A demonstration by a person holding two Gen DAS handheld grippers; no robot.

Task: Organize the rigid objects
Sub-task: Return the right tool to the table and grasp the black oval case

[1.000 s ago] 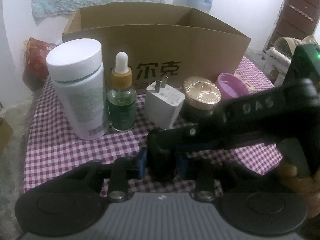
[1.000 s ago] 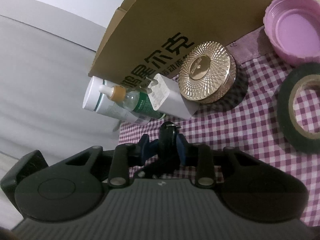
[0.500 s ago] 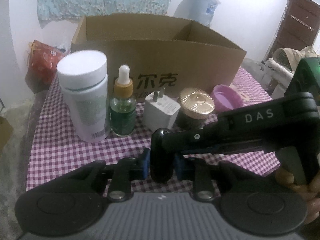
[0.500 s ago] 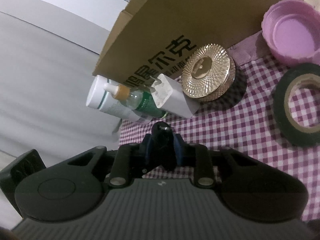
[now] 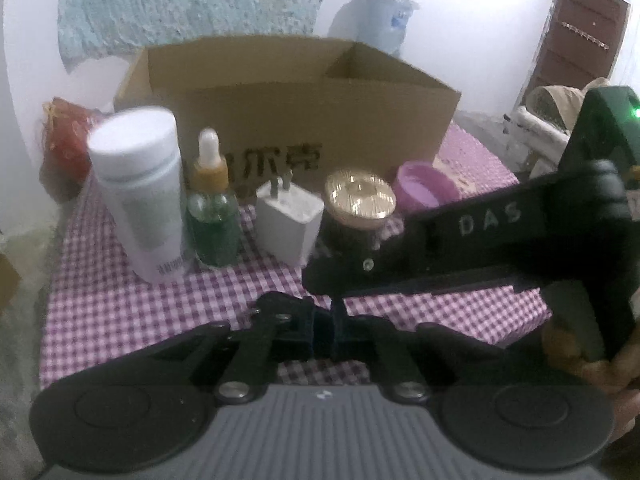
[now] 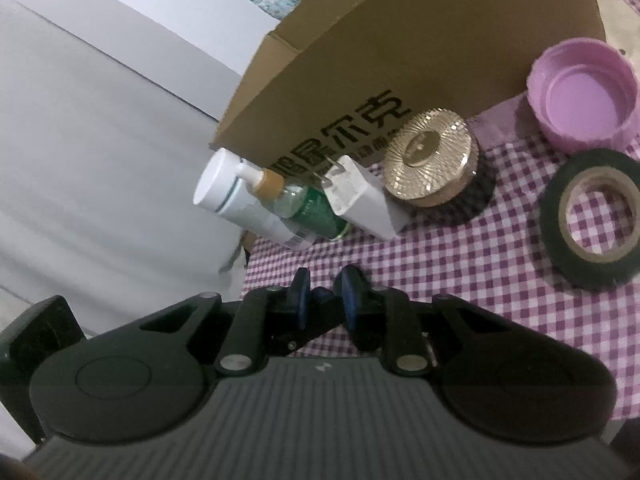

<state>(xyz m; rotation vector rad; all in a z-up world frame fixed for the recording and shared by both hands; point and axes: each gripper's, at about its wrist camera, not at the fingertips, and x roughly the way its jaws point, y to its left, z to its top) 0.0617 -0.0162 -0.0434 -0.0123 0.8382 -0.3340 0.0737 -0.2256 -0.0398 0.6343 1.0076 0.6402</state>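
Both hand-held grippers sit at the near edge of the purple-and-white checked tablecloth (image 5: 120, 312), and nothing has been picked up yet. The left gripper (image 5: 322, 330) is clenched, its jaws having just closed on nothing; the right gripper (image 6: 324, 304) has likewise just closed and is all but shut, also empty (a small dark piece shows between its blue pads, probably its own mechanism). The task's things stand in a row along the front wall of the open brown cardboard box (image 5: 304, 120) at the far edge of the cloth: tall white cylindrical bottle (image 5: 138, 196) toward the far-left corner, then green glass dropper bottle with amber collar (image 5: 212, 216), white plug-in charger block (image 5: 288, 220), dark jar with a faceted gold lid (image 5: 358, 200), and upturned pink plastic cap (image 5: 424, 188). A roll of dark green tape (image 6: 592, 216) lies flat nearer the right edge. From the left gripper the bottles lie ahead and leftward, long axes upright, so a level, side-on approach suits them. The right gripper looks nearer the tape, cap and jar. Both need reopening first.
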